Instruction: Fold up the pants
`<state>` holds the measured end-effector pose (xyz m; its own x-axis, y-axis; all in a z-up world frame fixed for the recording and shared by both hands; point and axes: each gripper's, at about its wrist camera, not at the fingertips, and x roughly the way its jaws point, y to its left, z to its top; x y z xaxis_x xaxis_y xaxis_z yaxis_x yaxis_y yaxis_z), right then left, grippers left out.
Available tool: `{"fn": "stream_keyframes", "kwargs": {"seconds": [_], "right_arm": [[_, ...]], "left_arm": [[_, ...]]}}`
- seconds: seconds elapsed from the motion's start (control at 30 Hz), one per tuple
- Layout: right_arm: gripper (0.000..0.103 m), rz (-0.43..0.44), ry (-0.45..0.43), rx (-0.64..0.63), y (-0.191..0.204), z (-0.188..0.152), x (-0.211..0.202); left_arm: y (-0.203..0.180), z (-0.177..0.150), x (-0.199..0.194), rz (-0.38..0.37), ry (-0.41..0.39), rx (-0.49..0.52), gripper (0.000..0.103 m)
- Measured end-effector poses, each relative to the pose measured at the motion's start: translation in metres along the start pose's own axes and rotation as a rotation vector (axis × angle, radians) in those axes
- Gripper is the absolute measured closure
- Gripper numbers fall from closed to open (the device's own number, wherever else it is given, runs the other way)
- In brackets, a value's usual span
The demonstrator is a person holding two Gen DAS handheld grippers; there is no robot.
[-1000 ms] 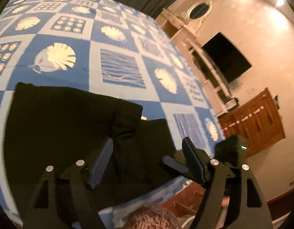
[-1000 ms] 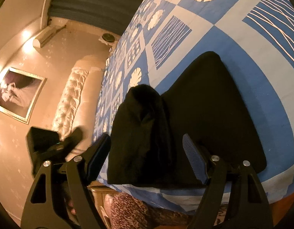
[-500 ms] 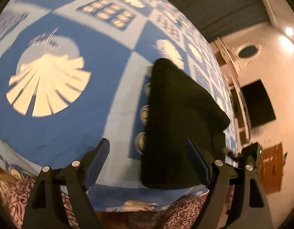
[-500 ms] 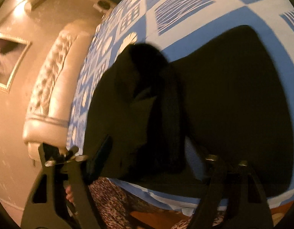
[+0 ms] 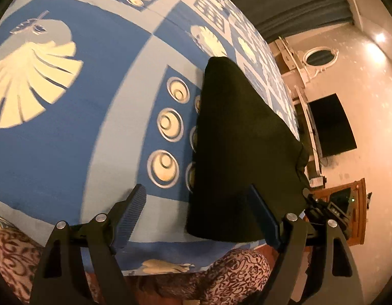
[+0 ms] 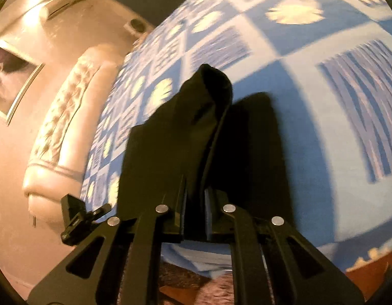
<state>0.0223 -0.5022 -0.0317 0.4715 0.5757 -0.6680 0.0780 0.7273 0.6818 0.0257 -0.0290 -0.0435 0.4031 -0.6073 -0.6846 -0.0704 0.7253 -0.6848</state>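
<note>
Nearest me, my right gripper (image 6: 195,213) has just been closing and now pinches a bunched fold of the black pants (image 6: 185,137), the cloth squeezed between its pads at the bed's near edge. My left gripper (image 5: 198,216) stands wide apart, gripping nothing; its right pad is over the near left corner of the pants (image 5: 244,150), its left pad over bare bedspread (image 5: 68,152). The pants lie in a dark folded slab on the blue-and-white patterned bedspread. Beyond the bed I see a tufted headboard (image 6: 58,127) and, on the other side, a dark television (image 5: 330,124). No containers show.
</note>
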Motion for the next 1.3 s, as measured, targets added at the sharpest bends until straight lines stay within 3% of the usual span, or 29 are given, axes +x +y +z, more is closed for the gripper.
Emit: {"fn": "stream_keyframes", "kwargs": {"seconds": [0.17, 0.27, 0.37, 0.4, 0.5, 0.57, 0.8, 0.97, 1.0, 1.03, 1.1, 1.3], "right_arm": [[0.093, -0.017, 0.015, 0.094, -0.048, -0.005, 0.003], [0.092, -0.005, 0.017, 0.112, -0.051, -0.004, 0.006], [0.085, 0.026, 0.004, 0.126, -0.051, -0.005, -0.002], [0.077, 0.035, -0.007, 0.136, -0.055, -0.004, -0.006], [0.037, 0.055, -0.067, 0.195, -0.071, -0.006, -0.022], [0.037, 0.051, -0.069, 0.233, -0.081, -0.009, -0.023], [0.031, 0.223, 0.028, 0.340, -0.098, -0.024, 0.014], [0.034, 0.200, 0.036, 0.289, -0.092, -0.024, 0.018], [0.042, 0.184, 0.040, 0.275, -0.090, -0.025, 0.017], [0.050, 0.163, 0.045, 0.260, -0.089, -0.025, 0.018], [0.055, 0.156, 0.051, 0.245, -0.086, -0.027, 0.020], [0.059, 0.148, 0.043, 0.221, -0.077, -0.026, 0.022]], "left_arm": [[-0.012, -0.001, 0.017, -0.017, 0.031, 0.016, 0.023], [-0.012, -0.002, 0.021, -0.034, 0.034, 0.013, 0.023], [-0.008, -0.002, 0.022, -0.074, 0.033, -0.023, 0.023], [-0.007, -0.002, 0.023, -0.088, 0.032, -0.036, 0.023], [0.001, 0.001, 0.024, -0.143, 0.028, -0.086, 0.023], [0.002, 0.001, 0.026, -0.167, 0.031, -0.101, 0.023], [-0.004, -0.003, 0.044, -0.247, 0.064, -0.125, 0.023], [-0.015, -0.002, 0.057, -0.241, 0.071, -0.113, 0.023], [-0.019, -0.003, 0.059, -0.216, 0.074, -0.092, 0.027], [-0.022, -0.004, 0.060, -0.182, 0.075, -0.075, 0.038], [-0.025, -0.004, 0.061, -0.124, 0.082, -0.051, 0.046], [-0.027, -0.003, 0.053, -0.082, 0.055, -0.022, 0.061]]}}
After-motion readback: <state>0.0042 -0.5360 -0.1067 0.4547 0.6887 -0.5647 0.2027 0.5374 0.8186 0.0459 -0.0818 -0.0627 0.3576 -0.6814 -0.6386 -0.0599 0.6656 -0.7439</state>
